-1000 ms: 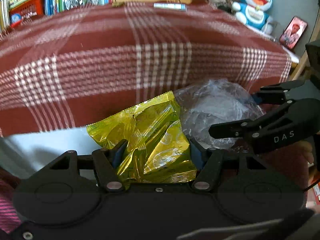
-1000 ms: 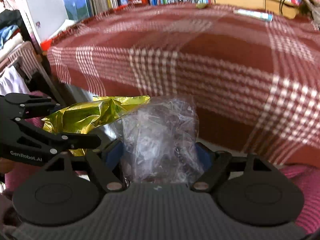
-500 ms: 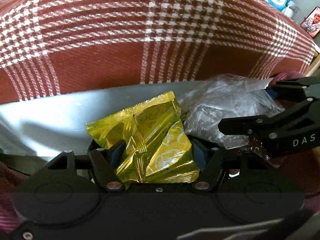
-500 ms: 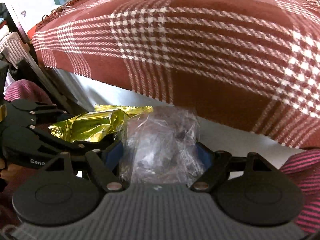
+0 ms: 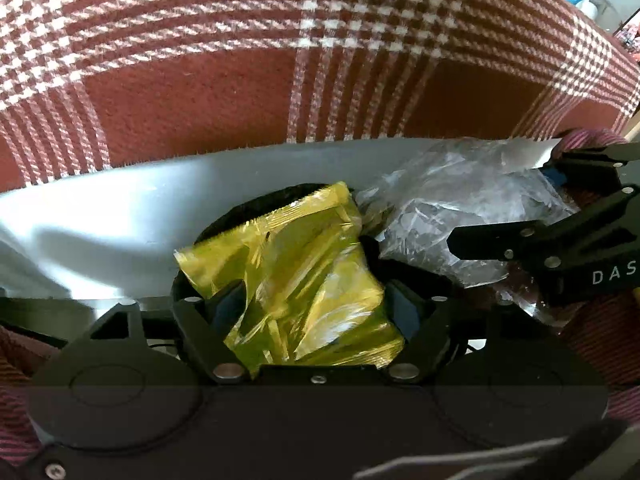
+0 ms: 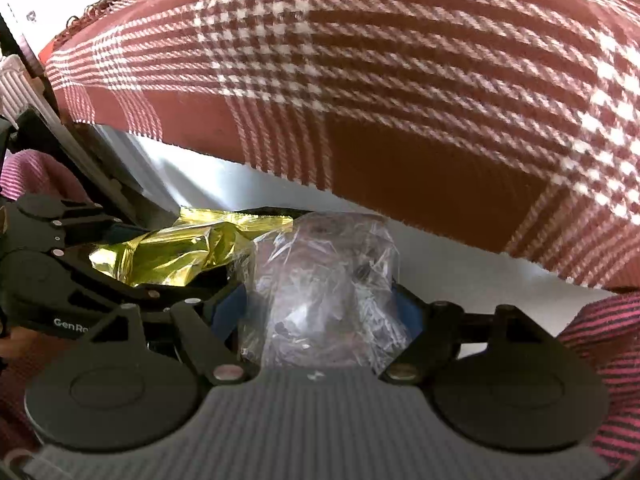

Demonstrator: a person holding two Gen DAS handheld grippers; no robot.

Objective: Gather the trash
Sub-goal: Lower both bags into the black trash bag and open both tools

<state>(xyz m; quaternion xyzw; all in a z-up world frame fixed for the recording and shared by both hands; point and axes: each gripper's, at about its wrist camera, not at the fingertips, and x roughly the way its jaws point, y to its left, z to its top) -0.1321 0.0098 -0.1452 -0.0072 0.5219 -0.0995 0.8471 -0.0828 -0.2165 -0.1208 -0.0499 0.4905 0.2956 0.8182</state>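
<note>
Release position over a dark opening (image 5: 244, 210), judged to be the mouth of a bin.

1. Left gripper (image 5: 316, 296): angled steeply downward, jaws opening, with the yellow foil wrapper (image 5: 304, 264) between them and touching both pads. Held directly above the dark opening, presumably so as to fall inside on release.
2. Right gripper (image 6: 320, 304): jaws clamped on the clear plastic (image 6: 324, 280), just beside the wrapper and to its right. Kept close to the left gripper, probably for disposal into the same opening.
3. Surroundings: plaid blanket (image 5: 200, 92) hanging above, grey panel (image 5: 100, 232) below its fringe and behind both pieces of trash.

Appearance of the trash:
- Wrapper: glossy gold foil, creased and folded, crimped seal along the upper edge, flattened and apparently empty.
- Plastic: transparent film crumpled into a loose wad, wrinkled throughout, with dark specks inside; contents too small to identify.

Depth and fill of the opening: hidden by the wrapper, not determinable.
</note>
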